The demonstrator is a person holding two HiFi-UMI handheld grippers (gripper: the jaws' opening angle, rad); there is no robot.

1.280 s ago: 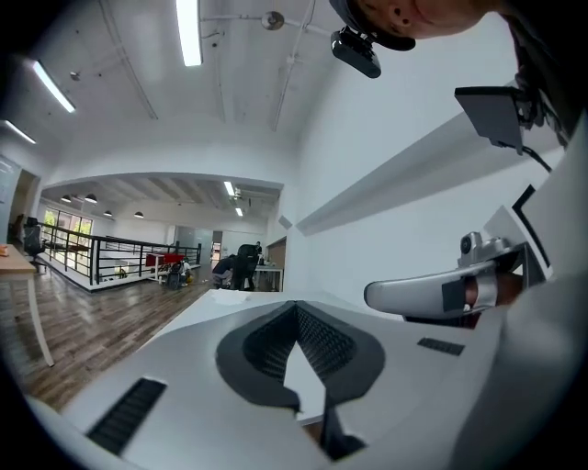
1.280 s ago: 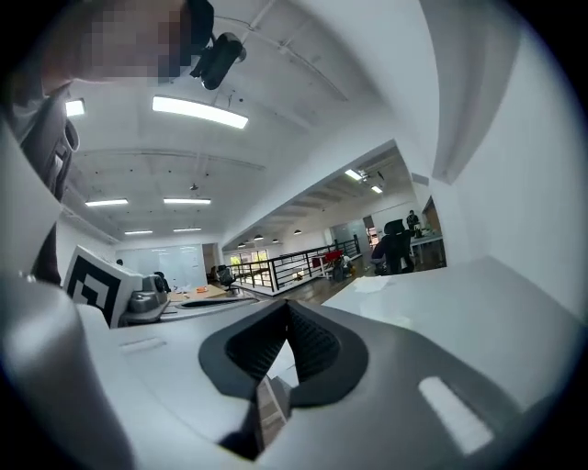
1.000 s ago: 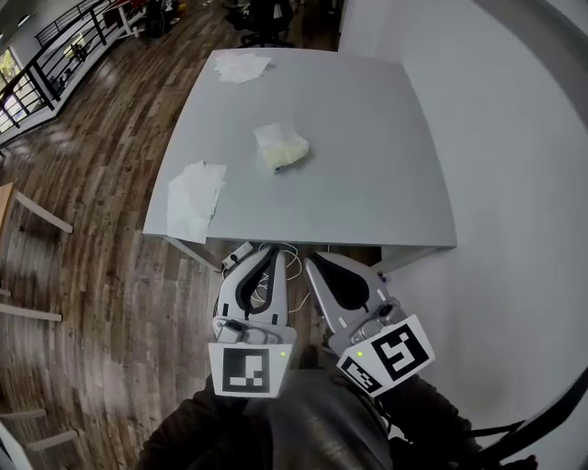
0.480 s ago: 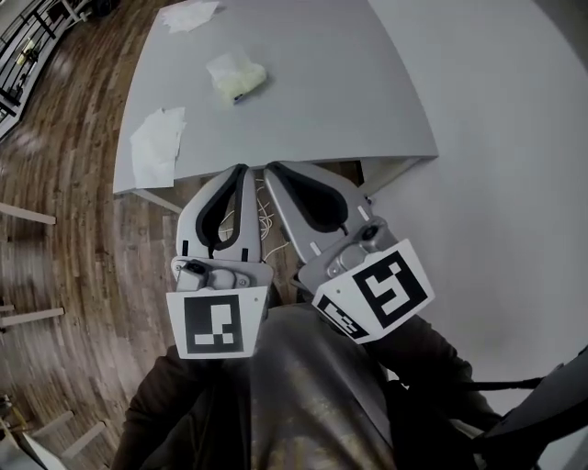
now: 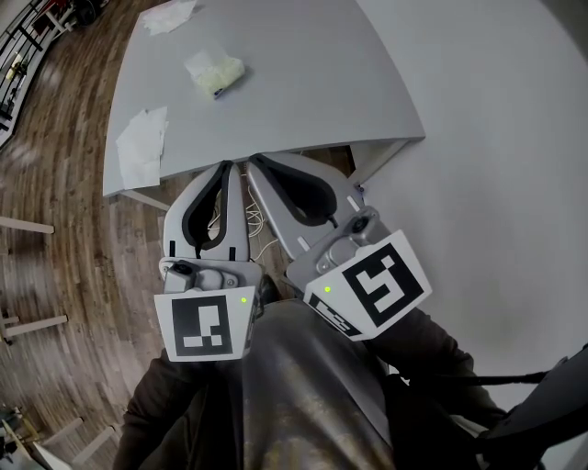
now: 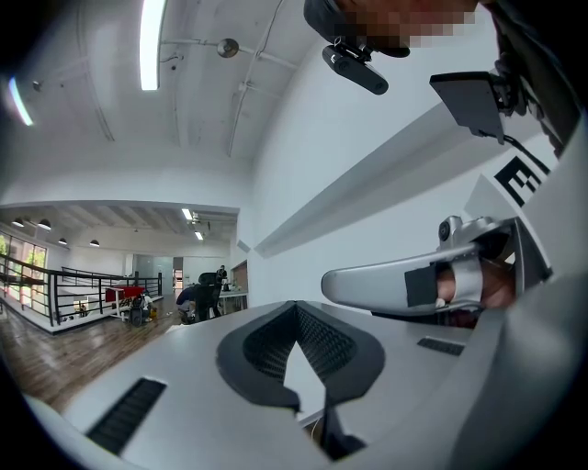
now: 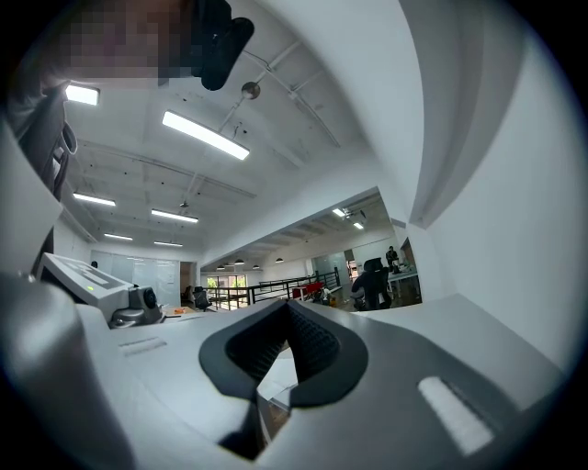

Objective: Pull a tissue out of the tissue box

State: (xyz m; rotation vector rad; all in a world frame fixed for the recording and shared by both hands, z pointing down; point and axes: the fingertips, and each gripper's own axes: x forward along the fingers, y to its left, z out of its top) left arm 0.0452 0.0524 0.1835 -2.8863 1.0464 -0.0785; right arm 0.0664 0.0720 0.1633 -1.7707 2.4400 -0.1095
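Both tools have come up closer to the head camera than a second ago, and the bench now sits higher in that view. Nearest is the person's dark jacket. Just past it are the left tool and the right tool, side by side. They are grey plastic, each with a black-and-white marker cube. Each tool's jaws are pressed together at the tips and hold nothing. The tips hang over the near edge of the flat grey bench.

A pile of loose white tissues lies by the bench's left edge. Farther back lies the tissue box, a small, soft, pale yellow pack with crumpled white tissue puffing out on top. It is well apart from both tools. More white tissues lie at the far corner.
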